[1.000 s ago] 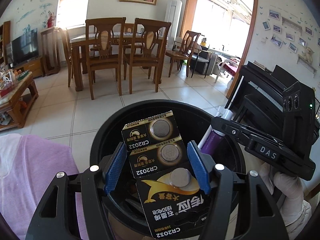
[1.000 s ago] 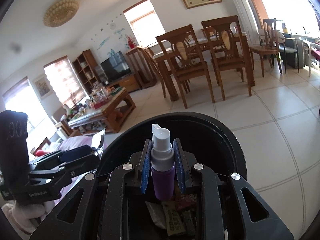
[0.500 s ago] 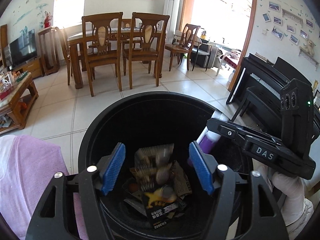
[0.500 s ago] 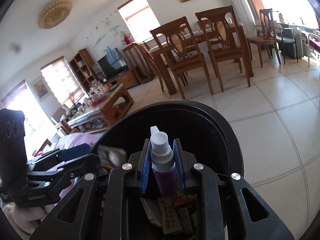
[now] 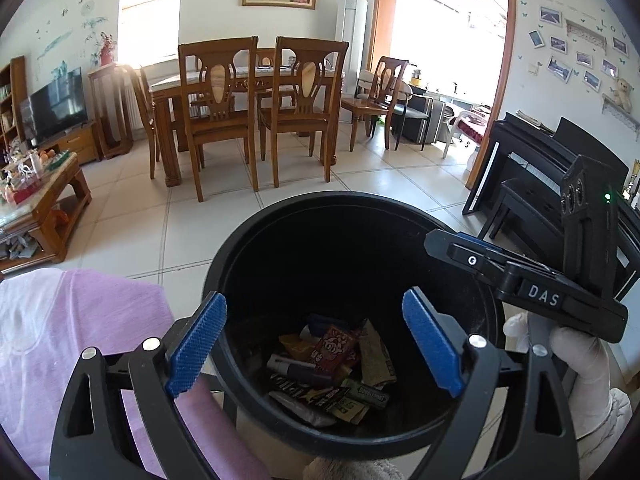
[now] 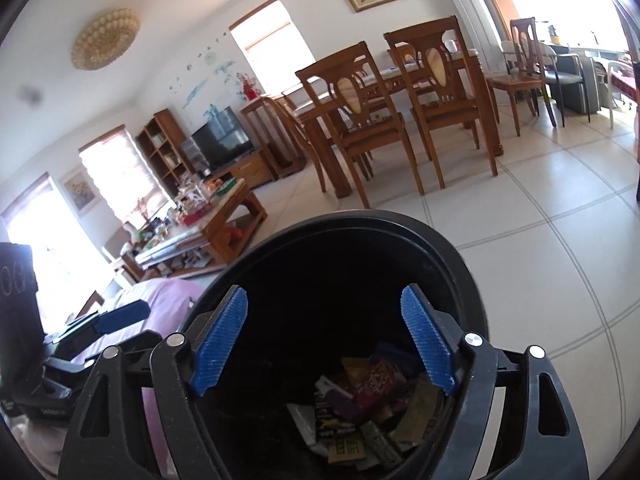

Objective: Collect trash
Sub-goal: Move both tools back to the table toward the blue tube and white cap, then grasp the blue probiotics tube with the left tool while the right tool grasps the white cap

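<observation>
A: Eyes on the black bin (image 5: pixel 352 240), and the trash (image 5: pixel 332 372) is down on its floor, a heap of wrappers with a red packet (image 5: pixel 334 350) on top and a purple spray bottle (image 5: pixel 298 370) lying on its side among them.

B: Everything in the heap looks settled flat, nothing hanging on the rim.

A: Right, and the bin sits on the tiled floor (image 5: pixel 132 216), just right of a pink cloth (image 5: pixel 80 332), so both hands can lean over the mouth. I'd say that's why both claws point down into it.

B: Tell me about the left claw (image 5: pixel 316 344).

A: Wide apart! Its jaws have just been opening, and between the blue pads (image 5: pixel 196 344) there's only the bin's dark inside. It holds nothing, touches nothing that I can see.

B: And the right claw (image 6: pixel 324 344)?

A: Same story. Its jaws have just been opening too, now spread over the near rim, empty, with the heap showing below. From the left view you catch it side-on at the right, held in a white-gloved hand (image 5: pixel 584 364).

B: So both drops look done?

A: That's my read. Nothing gripped on either side. Beyond the bin, the dining chairs (image 5: pixel 260 104) stand far back, and a cluttered coffee desk (image 5: pixel 40 196) sits off to the left.
</observation>
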Demonstrator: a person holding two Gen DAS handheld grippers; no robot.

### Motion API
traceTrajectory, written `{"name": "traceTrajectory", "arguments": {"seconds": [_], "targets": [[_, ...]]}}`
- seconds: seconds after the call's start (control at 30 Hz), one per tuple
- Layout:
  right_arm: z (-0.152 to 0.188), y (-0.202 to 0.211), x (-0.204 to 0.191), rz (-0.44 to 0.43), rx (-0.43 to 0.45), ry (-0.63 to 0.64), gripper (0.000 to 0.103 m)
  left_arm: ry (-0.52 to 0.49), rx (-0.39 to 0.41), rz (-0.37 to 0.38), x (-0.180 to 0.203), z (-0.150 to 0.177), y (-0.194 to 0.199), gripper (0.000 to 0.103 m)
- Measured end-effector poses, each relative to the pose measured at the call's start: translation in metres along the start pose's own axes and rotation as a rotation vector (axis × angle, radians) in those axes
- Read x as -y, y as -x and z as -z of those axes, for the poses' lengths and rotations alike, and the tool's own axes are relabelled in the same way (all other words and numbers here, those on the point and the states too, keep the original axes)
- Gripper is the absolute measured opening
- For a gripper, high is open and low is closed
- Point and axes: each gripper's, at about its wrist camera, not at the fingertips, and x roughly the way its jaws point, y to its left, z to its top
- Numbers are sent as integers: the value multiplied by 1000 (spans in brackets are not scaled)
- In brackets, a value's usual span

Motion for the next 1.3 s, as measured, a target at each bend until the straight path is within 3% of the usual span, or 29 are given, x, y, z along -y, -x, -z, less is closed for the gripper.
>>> {"name": "traceTrajectory", "arguments": {"seconds": [0.1,0.2,0.43,0.67,0.77,0.83,0.9,1.03,1.17,1.3], "targets": [[-1,-3,-12,-13,-7,13,82,7,11,-19,-8,5,16,92],[-1,-7,-30,-33,-5,28,93,22,23,-47,-22,12,33,92],[-1,-23,-87,-77,-39,86,98,73,44,-154,-66,35,86,98],[9,-53,-168,-166,-100,174,98,167,7,-338,-146,80,139,98],[14,-66,-209,-208,-125,225,98,205,-35,-396,-185,101,153,98],[18,-74,-236,-235,-139,258,98,238,-53,-395,-208,110,159,97],[21,-81,-262,-260,-150,293,98,275,-74,-398,-231,120,163,90],[30,-94,-316,-321,-187,366,98,305,-168,-401,-266,142,159,65],[37,-104,-359,-359,-210,438,98,299,-219,-367,-278,154,152,54],[44,-123,-402,-381,-252,512,93,265,-218,-366,-276,157,152,47]]}}
